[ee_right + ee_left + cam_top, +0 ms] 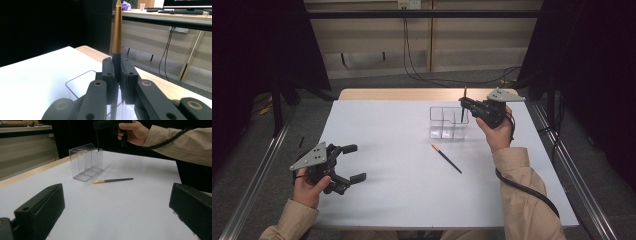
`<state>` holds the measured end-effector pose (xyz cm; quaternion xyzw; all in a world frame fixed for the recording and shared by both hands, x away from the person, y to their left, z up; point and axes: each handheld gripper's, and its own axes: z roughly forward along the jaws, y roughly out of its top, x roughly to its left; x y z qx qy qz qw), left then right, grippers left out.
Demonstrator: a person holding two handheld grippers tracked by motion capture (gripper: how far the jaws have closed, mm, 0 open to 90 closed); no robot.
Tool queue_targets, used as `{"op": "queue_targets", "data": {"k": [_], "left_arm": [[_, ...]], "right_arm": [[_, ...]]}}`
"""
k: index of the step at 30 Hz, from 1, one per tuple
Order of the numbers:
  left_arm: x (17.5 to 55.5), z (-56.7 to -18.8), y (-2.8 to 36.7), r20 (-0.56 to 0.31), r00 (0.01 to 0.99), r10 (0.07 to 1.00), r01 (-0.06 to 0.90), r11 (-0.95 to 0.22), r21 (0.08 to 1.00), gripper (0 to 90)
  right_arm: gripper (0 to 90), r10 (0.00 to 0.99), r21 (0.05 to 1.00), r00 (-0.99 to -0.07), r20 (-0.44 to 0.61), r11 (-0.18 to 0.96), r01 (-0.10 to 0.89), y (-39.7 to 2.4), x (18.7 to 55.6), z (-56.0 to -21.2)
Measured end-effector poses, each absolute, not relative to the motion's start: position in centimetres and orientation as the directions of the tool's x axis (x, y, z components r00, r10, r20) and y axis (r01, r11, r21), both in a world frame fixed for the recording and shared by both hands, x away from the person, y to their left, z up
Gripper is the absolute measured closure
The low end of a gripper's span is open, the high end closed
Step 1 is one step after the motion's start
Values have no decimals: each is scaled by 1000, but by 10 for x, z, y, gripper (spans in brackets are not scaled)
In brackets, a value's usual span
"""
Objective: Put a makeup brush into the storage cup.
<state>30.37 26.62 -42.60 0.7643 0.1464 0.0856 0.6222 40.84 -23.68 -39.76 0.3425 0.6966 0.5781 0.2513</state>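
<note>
The pen [117, 37] with the gold end stands straight up, pinched tight between the fingers of your right gripper [468, 104], and its dark lower end hangs just above the back right slot of the clear box [448, 122] on the white counter [402, 190]. A second pen [446, 158], dark with an orange end, lies flat on the counter just in front of the box, a little apart from it. Your left gripper [354, 162] rests near the front left edge of the counter, well away from the box, with its fingers wide apart and holding nothing.
</note>
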Motion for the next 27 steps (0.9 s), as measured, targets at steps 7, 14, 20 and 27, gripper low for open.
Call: {"op": "queue_targets", "data": {"k": [7,14,20,27], "left_arm": [[303,-426,266,-52,942,330,118,-183,976,0],[303,-426,267,-52,942,332,118,-182,976,0],[303,-425,266,-49,941,335,117,-184,976,0],[303,-425,267,-51,941,334,117,-181,976,0]], "right_arm": [[832,768,976,-639,42,106,191,-237,408,-402],[832,771,976,-636,39,107,190,-237,408,-404],[832,776,975,-630,42,105,194,-238,408,-407],[832,773,973,-634,36,116,198,-238,408,-410]]}}
